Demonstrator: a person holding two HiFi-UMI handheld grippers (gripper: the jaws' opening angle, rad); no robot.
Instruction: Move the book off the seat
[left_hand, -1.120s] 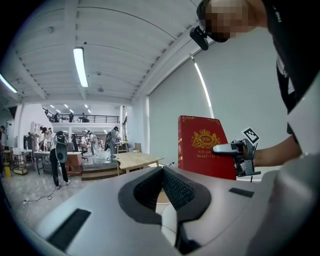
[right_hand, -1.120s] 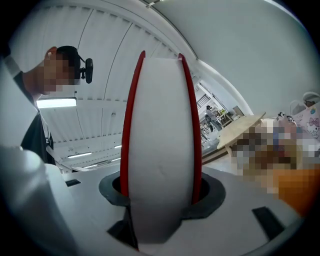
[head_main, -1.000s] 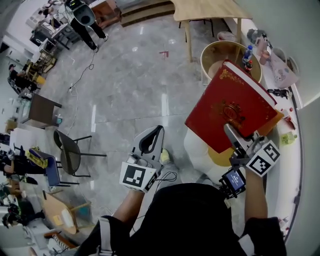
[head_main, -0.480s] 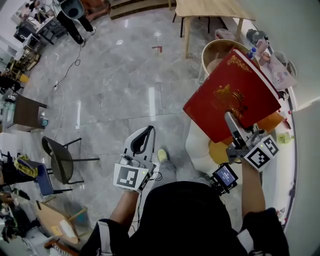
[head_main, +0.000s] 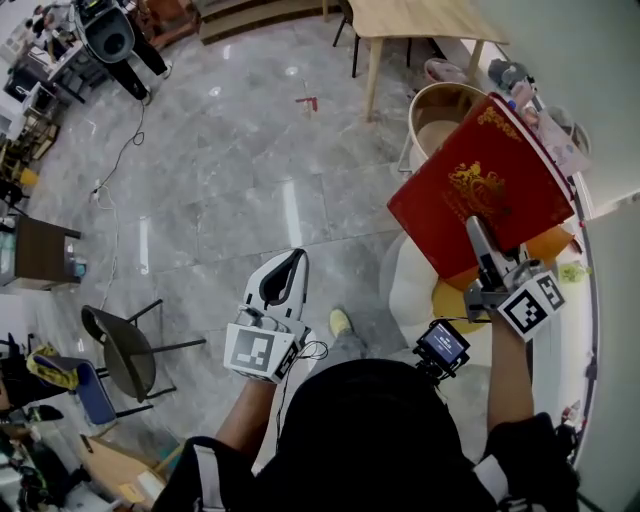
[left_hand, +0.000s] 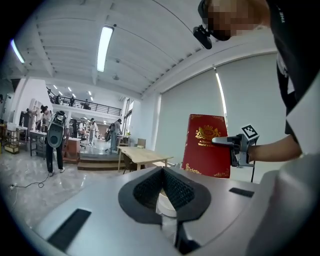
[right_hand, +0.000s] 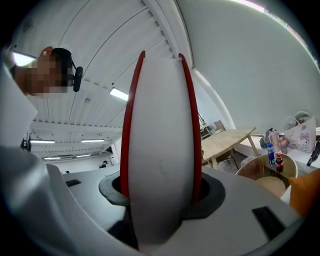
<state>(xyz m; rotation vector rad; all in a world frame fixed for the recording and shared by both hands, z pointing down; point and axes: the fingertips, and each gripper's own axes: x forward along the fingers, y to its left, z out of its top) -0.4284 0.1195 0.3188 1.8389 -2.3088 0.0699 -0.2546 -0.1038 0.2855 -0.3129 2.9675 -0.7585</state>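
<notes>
Since the earlier frames, the red book (head_main: 480, 195) has shifted toward the right edge of the head view, closer to the white desk (head_main: 585, 300), and the left gripper (head_main: 290, 262) has drifted a little left over the grey floor (head_main: 230, 170). I see the right gripper (head_main: 487, 255) clamped on the book's lower edge, holding it in the air with its gold-printed cover toward the head camera. Beneath the book, the white seat (head_main: 408, 290) and its orange cushion (head_main: 450, 300) show partly, and the book touches neither. A round wooden chair (head_main: 440, 105) stands just beyond the book. In the right gripper view, the book (right_hand: 162, 150) fills the gap of the right gripper (right_hand: 162, 197), white page edge facing the camera, a red cover on each side, and both pads pressing on the covers. In the left gripper view, the left gripper (left_hand: 162, 172) has its dark pads drawn together at the tips with nothing held between them. Beyond them I see the book (left_hand: 207, 150) upright, with the right gripper (left_hand: 220, 141) laid across its cover.
</notes>
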